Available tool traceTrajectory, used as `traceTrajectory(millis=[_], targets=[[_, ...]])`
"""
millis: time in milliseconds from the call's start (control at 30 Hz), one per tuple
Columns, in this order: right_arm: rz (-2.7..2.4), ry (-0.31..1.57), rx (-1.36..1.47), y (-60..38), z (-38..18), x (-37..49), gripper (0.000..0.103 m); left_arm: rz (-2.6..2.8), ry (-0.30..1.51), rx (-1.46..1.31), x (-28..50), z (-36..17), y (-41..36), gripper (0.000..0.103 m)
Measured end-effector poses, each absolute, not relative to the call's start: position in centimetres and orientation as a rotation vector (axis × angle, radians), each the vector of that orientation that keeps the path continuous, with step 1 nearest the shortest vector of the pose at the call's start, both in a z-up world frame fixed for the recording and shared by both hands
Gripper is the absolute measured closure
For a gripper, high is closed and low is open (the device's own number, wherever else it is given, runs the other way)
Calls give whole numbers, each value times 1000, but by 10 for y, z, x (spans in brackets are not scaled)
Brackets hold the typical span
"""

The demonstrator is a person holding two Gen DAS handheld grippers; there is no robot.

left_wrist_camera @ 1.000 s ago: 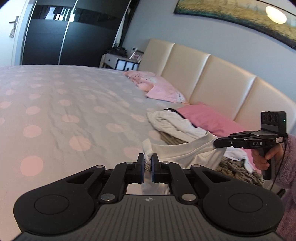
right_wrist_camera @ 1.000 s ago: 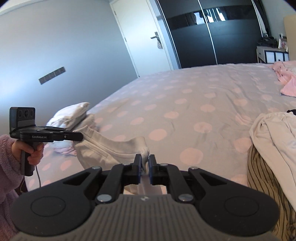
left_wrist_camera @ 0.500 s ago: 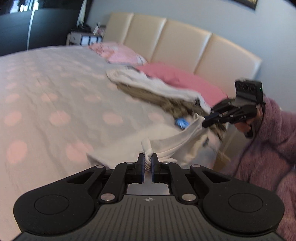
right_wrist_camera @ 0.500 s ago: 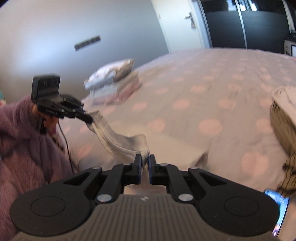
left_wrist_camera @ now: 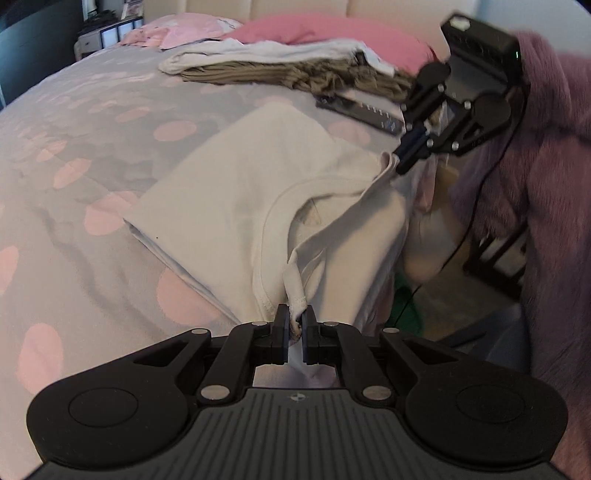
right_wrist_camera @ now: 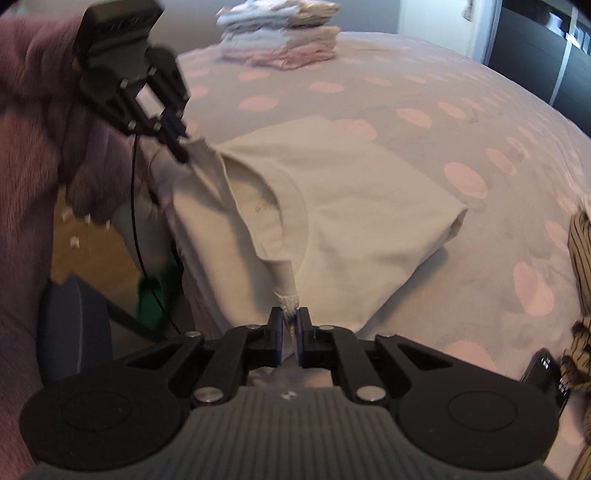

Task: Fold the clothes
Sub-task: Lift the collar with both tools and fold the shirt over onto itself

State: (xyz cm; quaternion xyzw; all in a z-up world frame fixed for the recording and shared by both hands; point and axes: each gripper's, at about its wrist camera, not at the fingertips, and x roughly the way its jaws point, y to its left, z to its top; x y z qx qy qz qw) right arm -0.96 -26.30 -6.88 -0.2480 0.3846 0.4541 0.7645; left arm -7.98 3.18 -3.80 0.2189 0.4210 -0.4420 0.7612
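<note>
Grippers come first, closest to each camera. The left gripper is pinched tight on one shoulder edge of the cream shirt. The right gripper is pinched tight on the other shoulder edge. The shirt's neck hole sags between them. Its top part hangs over the side of the bed, and the rest lies flat on the gray cover with pink dots. A fuzzy purple sleeve is beside it. Farther back, a dark remote lies near a heap of loose clothes. A neat stack of folded clothes sits far off.
</note>
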Motion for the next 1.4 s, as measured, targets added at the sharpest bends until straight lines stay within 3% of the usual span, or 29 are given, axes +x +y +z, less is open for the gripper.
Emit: traceTrajectory(millis=[367, 767, 1000, 1133, 1400], targets=[[1021, 851, -748, -250, -74, -33, 93, -989, 871, 756, -113, -42, 23, 94], [796, 765, -449, -249, -45, -14, 93, -882, 837, 599, -108, -33, 8, 91], [765, 898, -452, -226, -82, -13, 90, -803, 896, 544, -92, -52, -9, 91], [794, 914, -441, -229, -90, -16, 87, -826, 928, 598, -97, -70, -11, 91], [818, 859, -440, -238, -75, -28, 87, -829, 915, 540, -98, -52, -4, 91]])
